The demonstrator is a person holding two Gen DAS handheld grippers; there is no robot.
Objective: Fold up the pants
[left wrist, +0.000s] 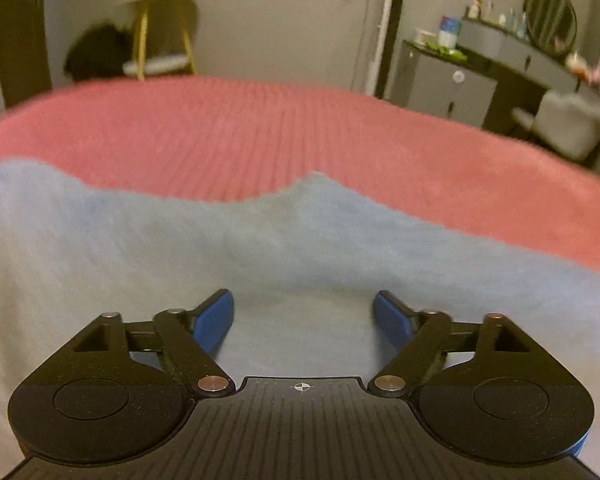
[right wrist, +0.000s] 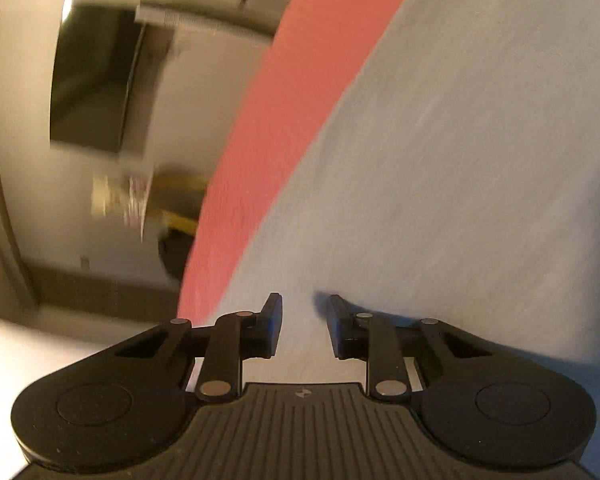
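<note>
Light grey-blue pants (left wrist: 180,248) lie spread on a pink ribbed bedspread (left wrist: 300,128). My left gripper (left wrist: 303,308) is open, its blue-padded fingers (left wrist: 216,316) wide apart just above the cloth, holding nothing. In the right wrist view the same pants (right wrist: 460,160) fill the right side, with the pink bedspread (right wrist: 268,120) as a strip along their left edge. My right gripper (right wrist: 303,312) is open with a narrower gap, low over the pants near their edge, and empty. The right view is tilted and blurred by motion.
Beyond the bed's far edge stand a gold-legged side table (left wrist: 160,32), a dark bundle (left wrist: 100,56), a grey dresser with a round mirror (left wrist: 500,64) and a pale chair (left wrist: 568,124). A dark framed panel (right wrist: 96,80) is on the wall left of the bed.
</note>
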